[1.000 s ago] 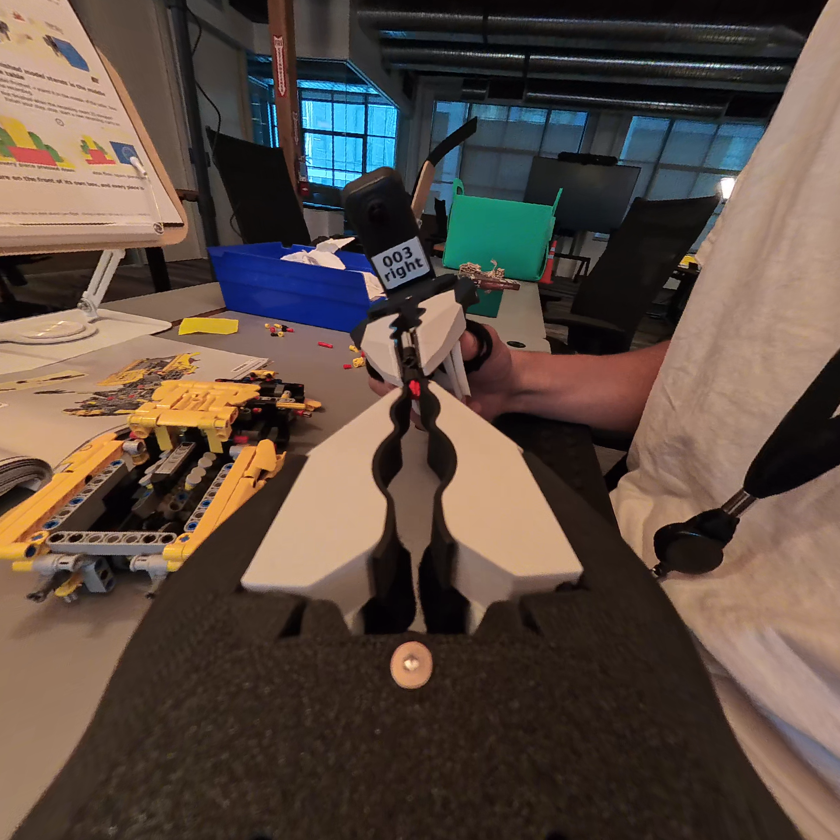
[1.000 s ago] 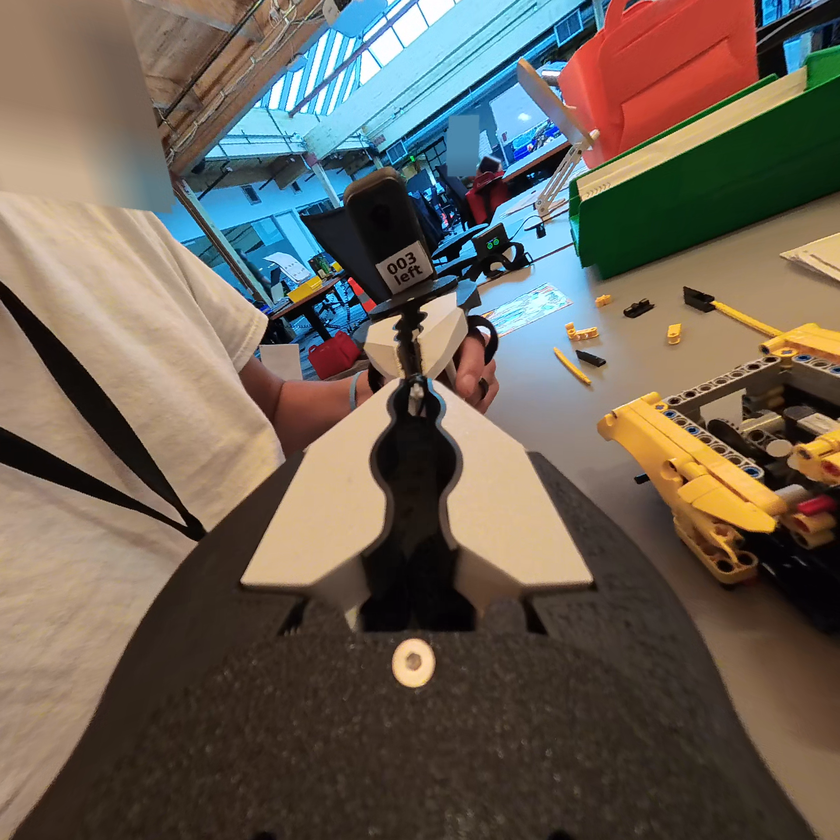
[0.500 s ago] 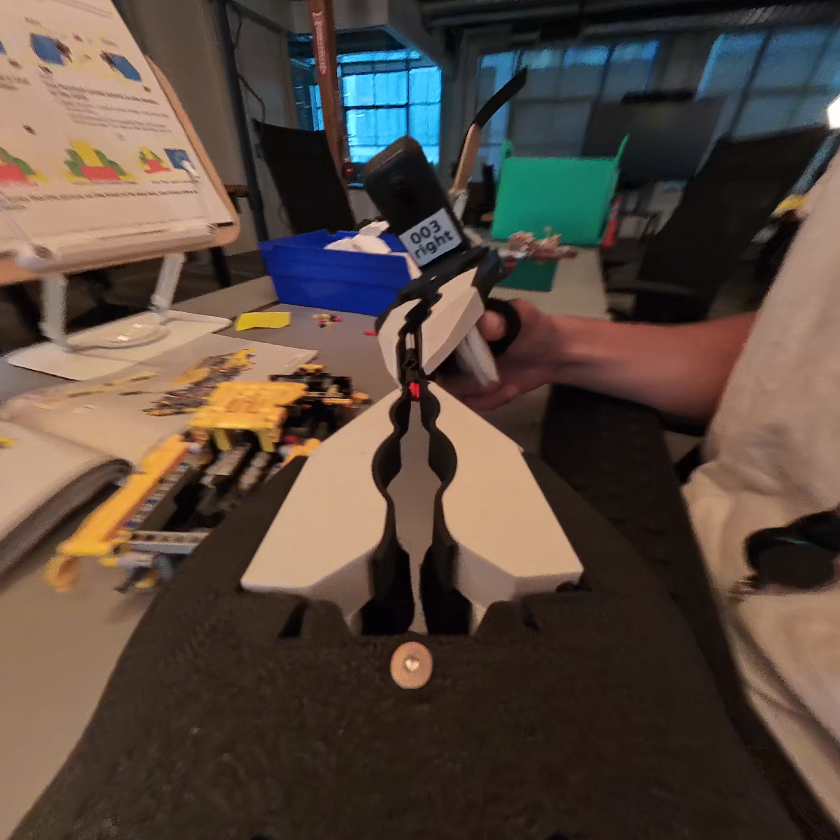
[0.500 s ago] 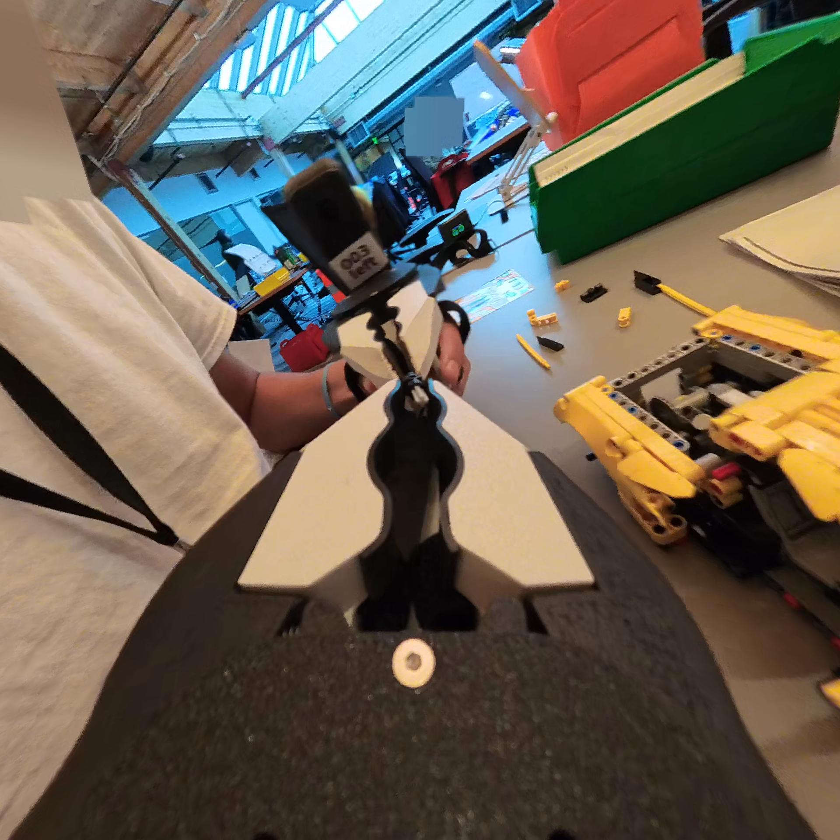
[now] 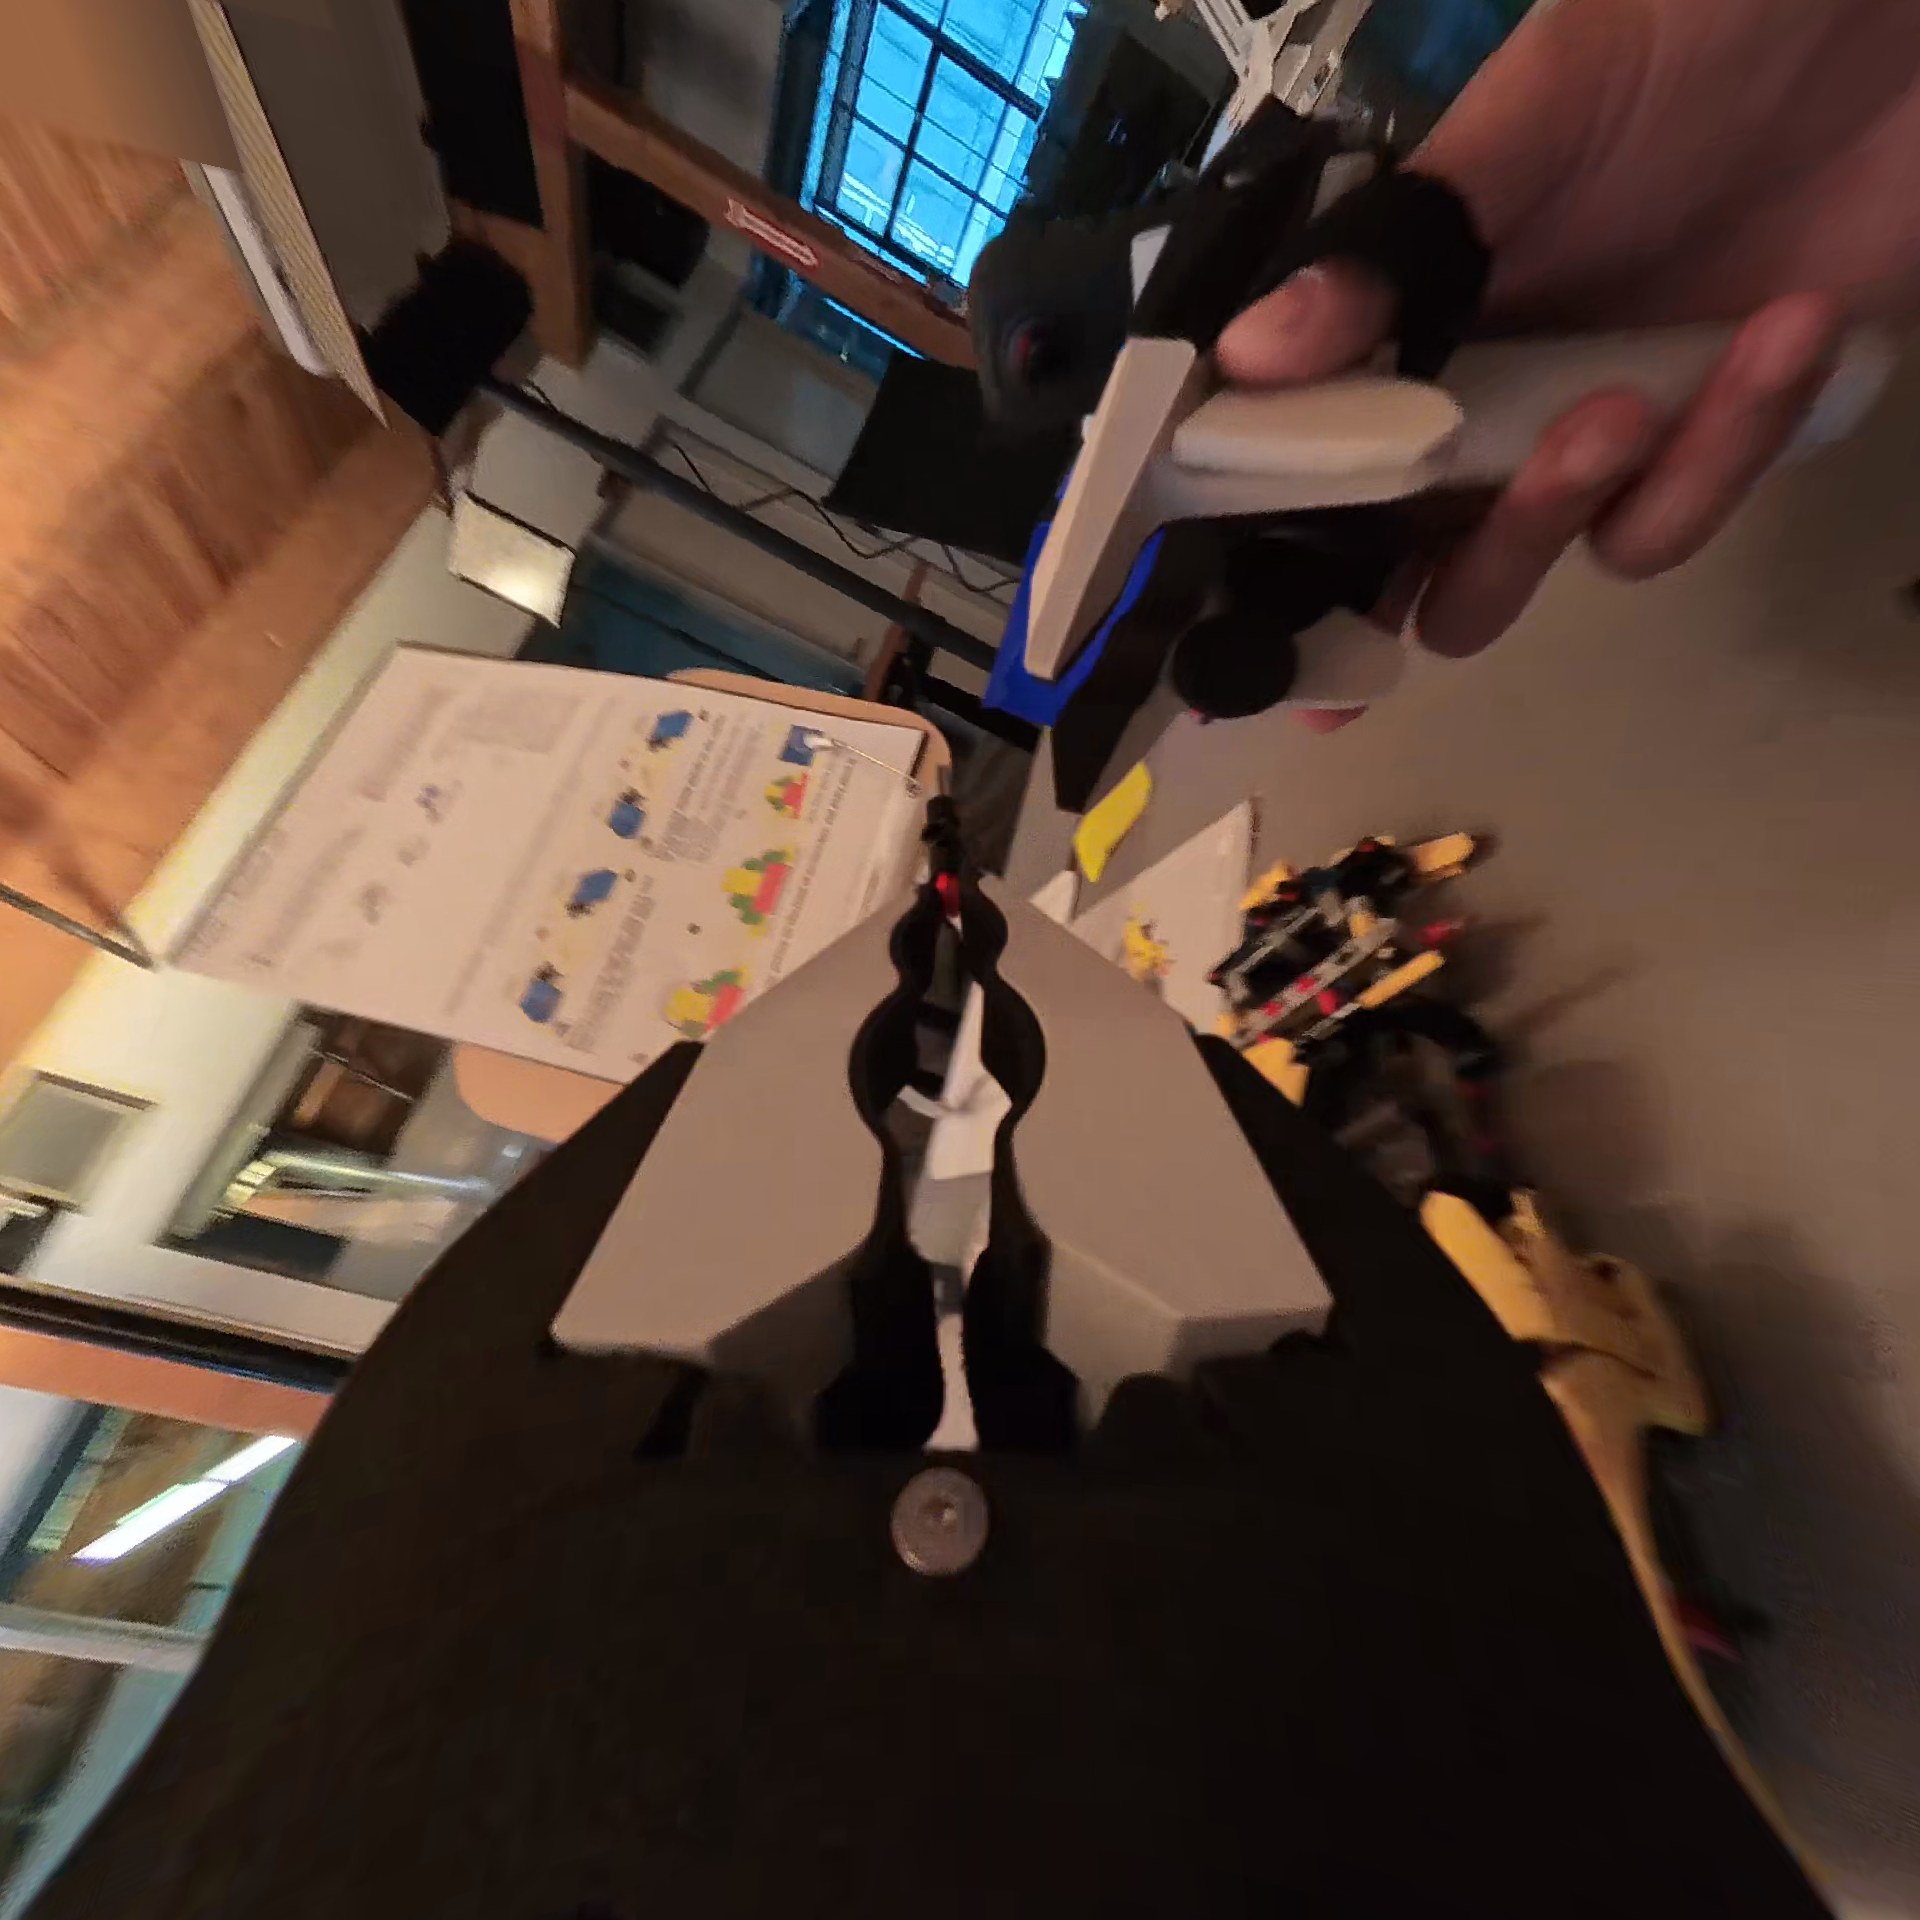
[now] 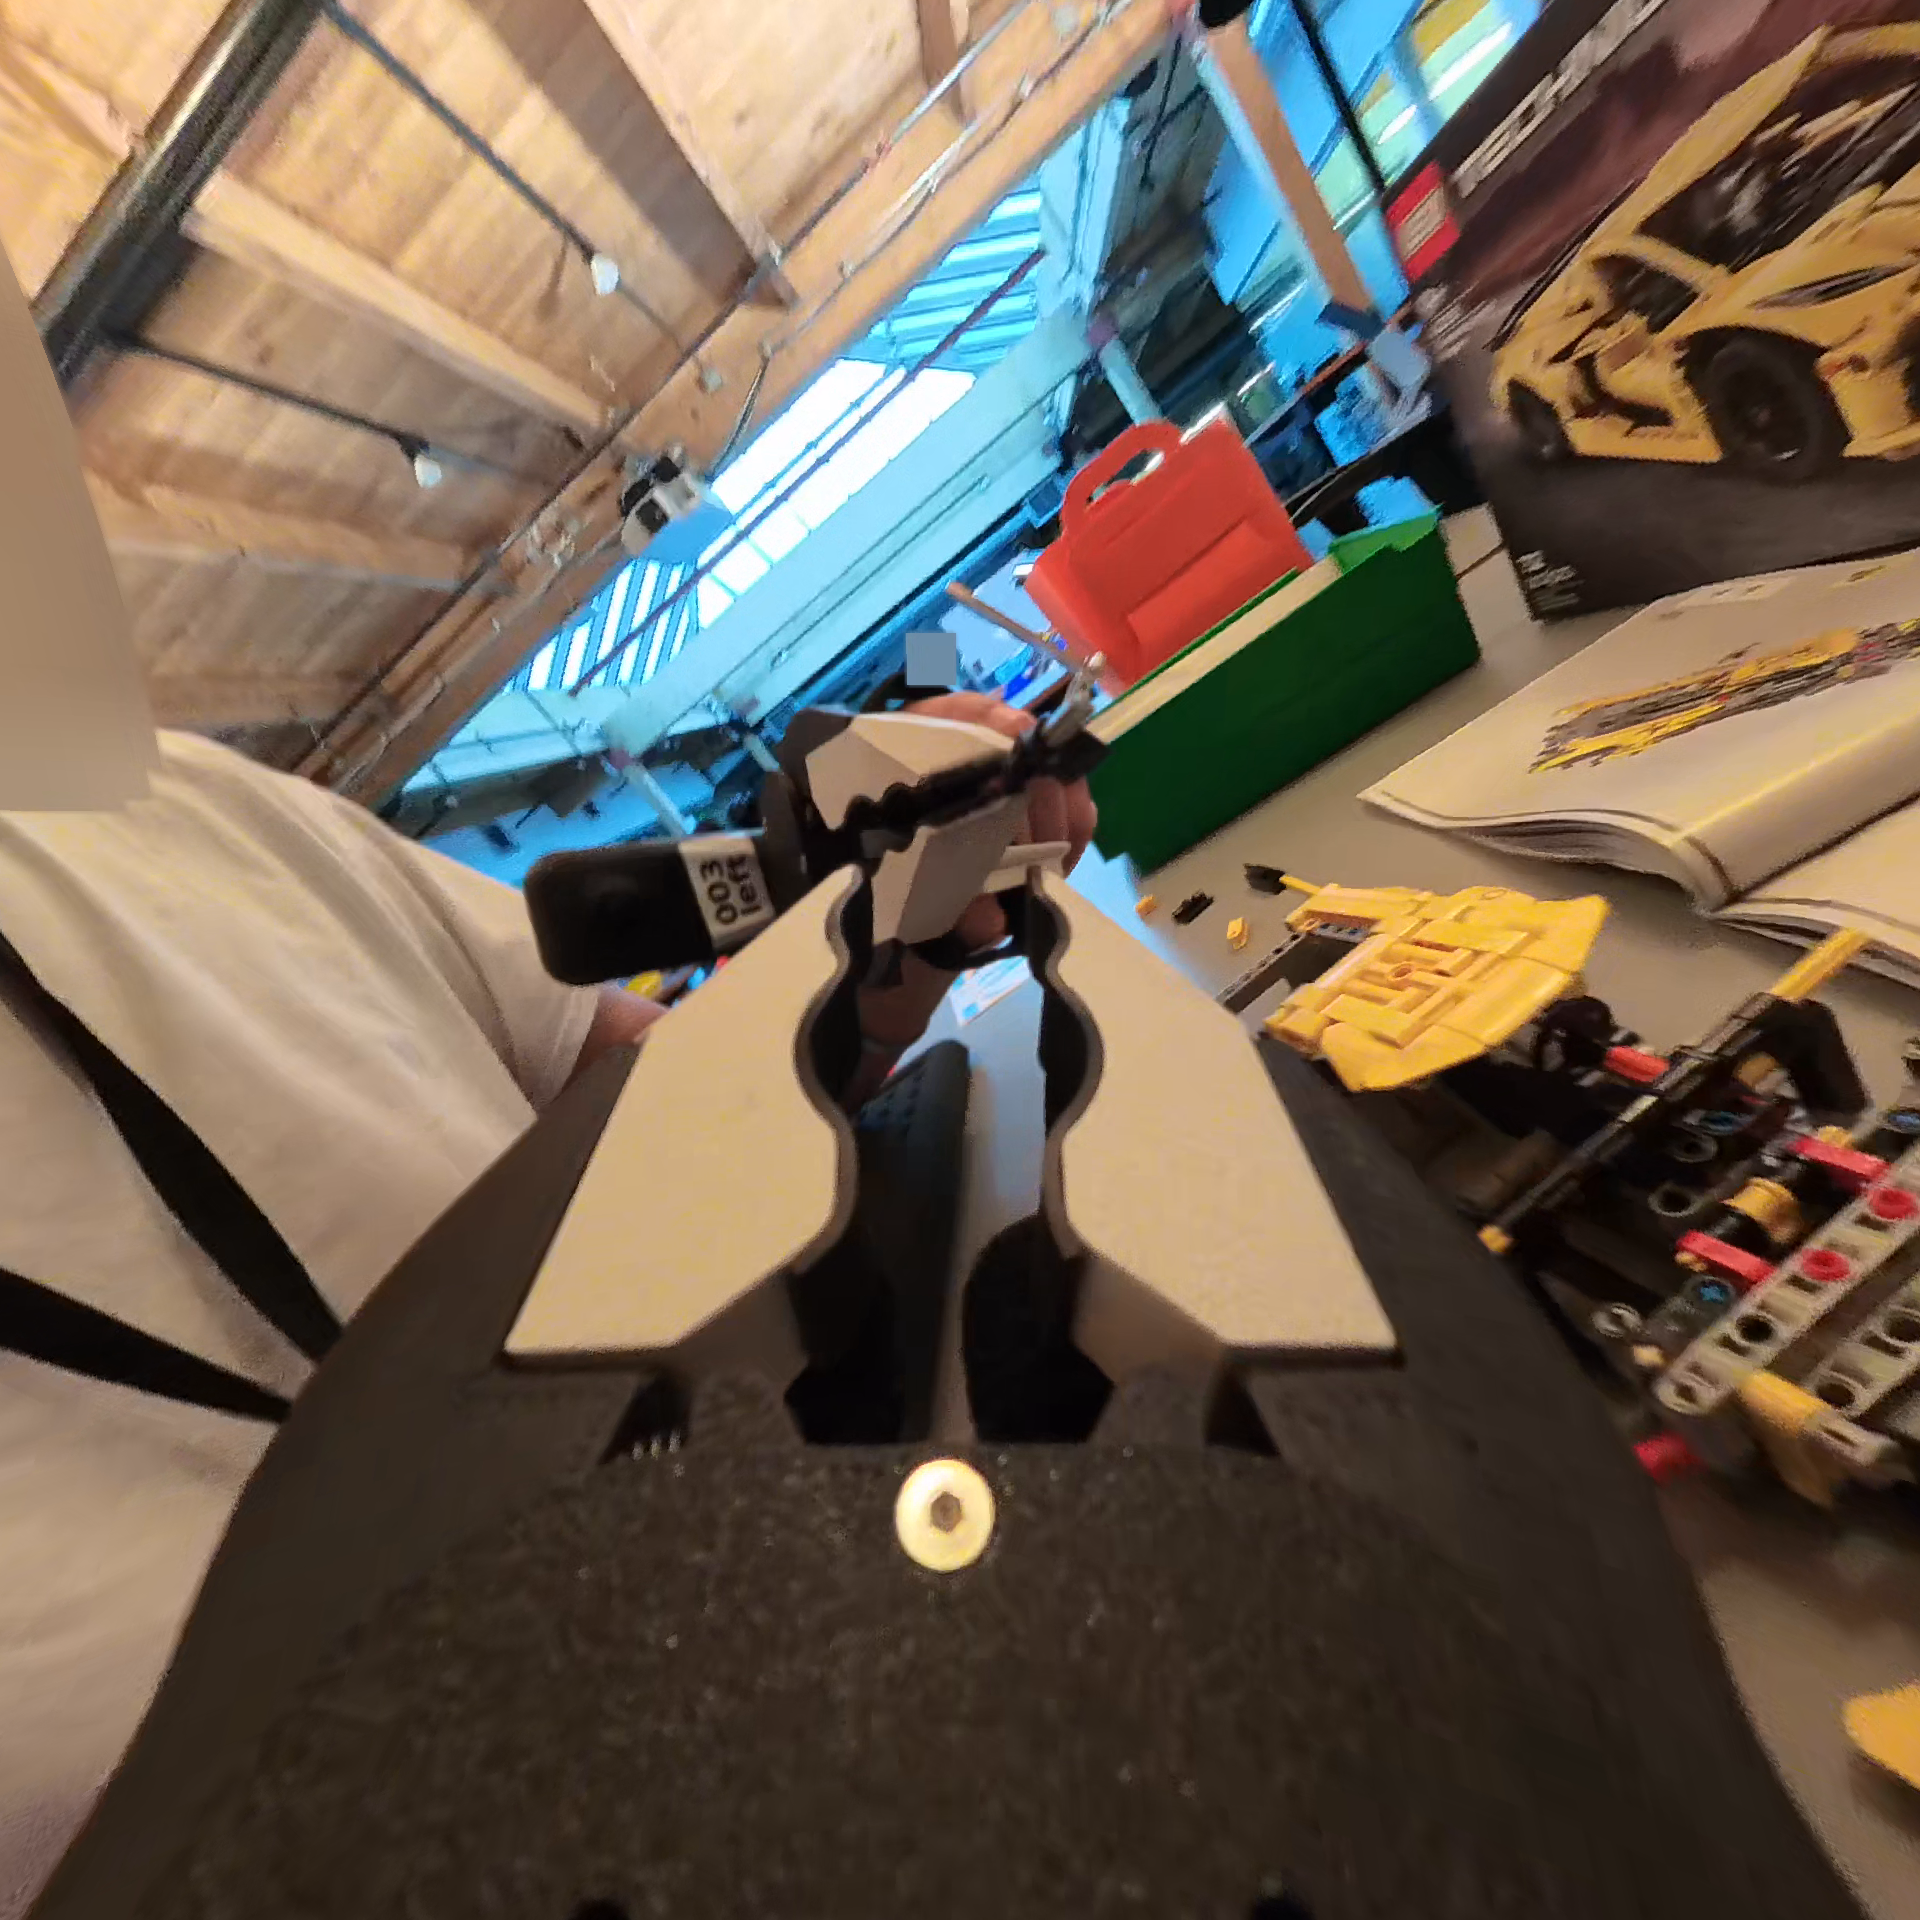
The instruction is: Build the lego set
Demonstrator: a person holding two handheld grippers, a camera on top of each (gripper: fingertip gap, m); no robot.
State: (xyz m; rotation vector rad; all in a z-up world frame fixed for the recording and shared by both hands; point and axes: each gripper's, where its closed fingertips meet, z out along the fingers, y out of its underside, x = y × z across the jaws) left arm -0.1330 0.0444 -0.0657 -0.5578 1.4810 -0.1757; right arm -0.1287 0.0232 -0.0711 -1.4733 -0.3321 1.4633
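Left gripper [image 5: 948,902]: mine, rolled hard over onto its side, fingertips pinched on a small black piece with a red spot [image 5: 943,854]; too blurred to name the part. Held in the air, pointing toward the instruction sheet on its stand [image 5: 561,842].

Right gripper [image 6: 940,914]: mine, jaws parted, nothing between them. Seen from the left wrist view it sits up and to the right, in my hand [image 5: 1621,312].

Lego car model [image 6: 1683,1132]: part-built, yellow panels over a black and grey beam frame with red pins, on the grey table [image 6: 1351,862], below and beside both grippers, touched by neither.

Loose parts [image 6: 1195,906]: a few small yellow and black bits on the table beyond the model.

Open instruction booklet [image 6: 1662,748]: lies past the model; set box with the yellow car picture [image 6: 1683,312] stands behind it, green bin [image 6: 1278,707] to its left.

Step in hand, as I judge it: a small sub-part is carried in the left gripper alone, not yet fitted. Next move calls for levelling the left gripper, finding the right hole on the frame, and steadying the model with my free right gripper while pressing in.
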